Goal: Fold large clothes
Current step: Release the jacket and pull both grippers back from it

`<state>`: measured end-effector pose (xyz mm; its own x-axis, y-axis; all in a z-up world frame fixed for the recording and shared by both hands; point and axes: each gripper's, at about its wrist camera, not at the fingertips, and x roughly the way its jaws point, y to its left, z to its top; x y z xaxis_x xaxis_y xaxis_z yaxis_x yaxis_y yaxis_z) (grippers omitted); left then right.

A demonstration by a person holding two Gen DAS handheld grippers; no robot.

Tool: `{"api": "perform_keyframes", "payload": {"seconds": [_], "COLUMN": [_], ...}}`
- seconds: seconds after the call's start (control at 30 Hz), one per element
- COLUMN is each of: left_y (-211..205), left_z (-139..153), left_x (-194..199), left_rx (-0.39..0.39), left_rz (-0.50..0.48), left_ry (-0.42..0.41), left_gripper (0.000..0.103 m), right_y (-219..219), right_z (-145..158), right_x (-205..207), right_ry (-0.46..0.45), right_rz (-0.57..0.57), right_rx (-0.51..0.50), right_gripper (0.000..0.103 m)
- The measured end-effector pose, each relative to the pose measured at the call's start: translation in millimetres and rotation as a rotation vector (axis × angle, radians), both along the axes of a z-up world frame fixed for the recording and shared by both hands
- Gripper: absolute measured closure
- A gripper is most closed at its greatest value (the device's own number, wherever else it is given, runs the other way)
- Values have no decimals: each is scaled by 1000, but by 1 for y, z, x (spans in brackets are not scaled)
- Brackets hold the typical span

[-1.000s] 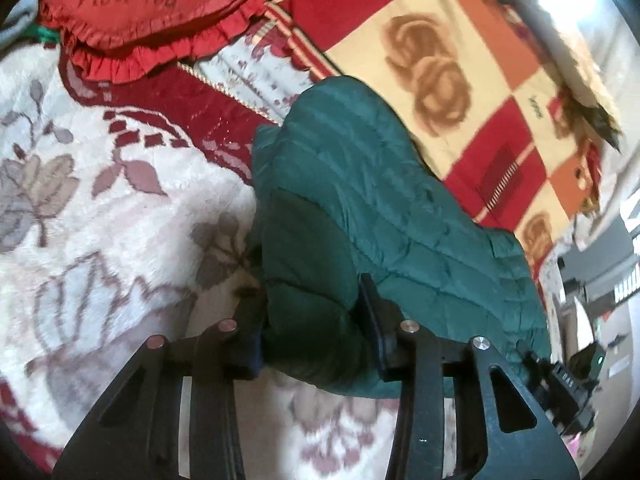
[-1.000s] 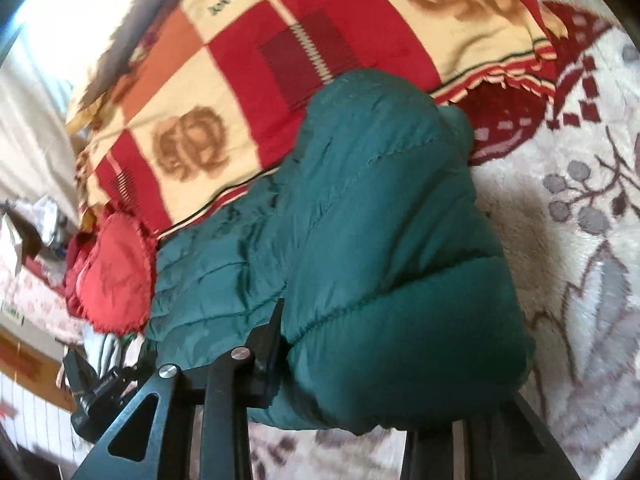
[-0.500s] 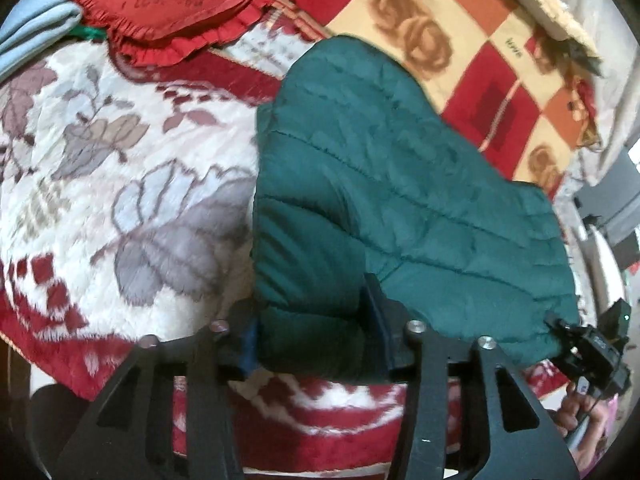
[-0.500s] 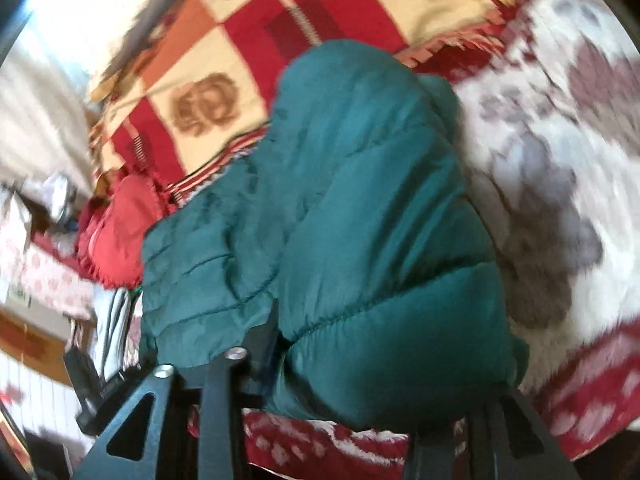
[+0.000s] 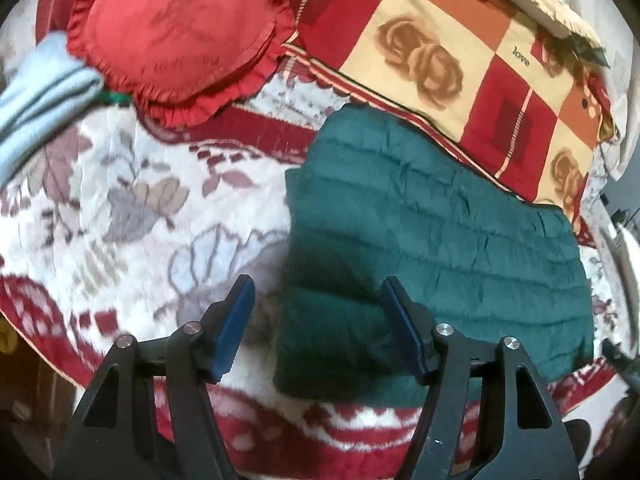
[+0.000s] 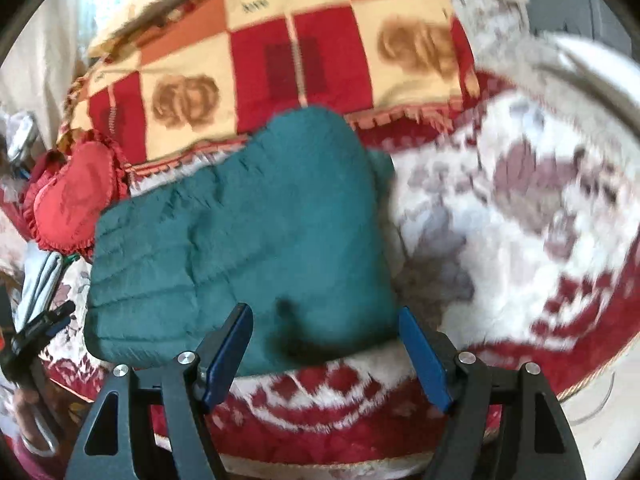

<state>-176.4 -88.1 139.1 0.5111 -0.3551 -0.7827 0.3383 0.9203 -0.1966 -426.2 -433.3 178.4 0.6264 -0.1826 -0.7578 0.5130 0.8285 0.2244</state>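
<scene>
Colours/patterns, both wrist views.
- Quilted jacket (image 5: 432, 232) (image 6: 248, 236): solid dark teal-green, stitched in horizontal bands.
- Bed blanket (image 5: 120, 208) (image 6: 520, 220): white ground, grey-mauve leaf and flower print, deep red border with white motifs.
- Checked throw (image 5: 460, 60) (image 6: 280, 60): red, cream and orange squares; brown roses on the cream squares; word "love" in dark letters.
- Heart cushion (image 5: 180, 36) (image 6: 68, 200): red, frilled edge, faint darker lettering.
- Folded cloth (image 5: 36, 92): pale blue.
- Hand-held gripper pads (image 5: 236, 320) (image 6: 424, 360): blue, on black frames.
</scene>
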Motion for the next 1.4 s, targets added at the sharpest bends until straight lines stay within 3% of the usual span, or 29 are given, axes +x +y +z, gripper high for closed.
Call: {"api": "perform_keyframes", "payload": {"seconds": [0.1,0.27,0.43,0.6,0.73,0.9,1.07,1.4], "left_y": [-21,-56,-74,-81,-79,-70,-59,-46], "left_z": [-4,-13,-23,-37,-39,-28,-11,15], "left_x": [11,28,52,70,66,48,11,-66], "left_rx": [17,77,129,165,156,153,123,126], "left_rz": [-9,-3,20,19,21,39,23,-25], "left_ry": [3,-30,-57,-41,-63,-81,-114,-246], "left_gripper": [37,37,37,23,23,23,23,23], "right_y": [21,52,46,34,37,50,76,107], "right_z": [6,-13,-33,-62,-64,-43,-21,5], "right_x": [30,98,153,181,179,154,113,52], "right_ry": [-18,-14,4,65,64,30,-47,-172], "right_rz": [81,194,204,191,191,162,143,124], "right_rx": [-53,-129,-162,-164,-188,-222,-267,-259], "right_gripper": [30,30,30,29,28,28,28,18]}}
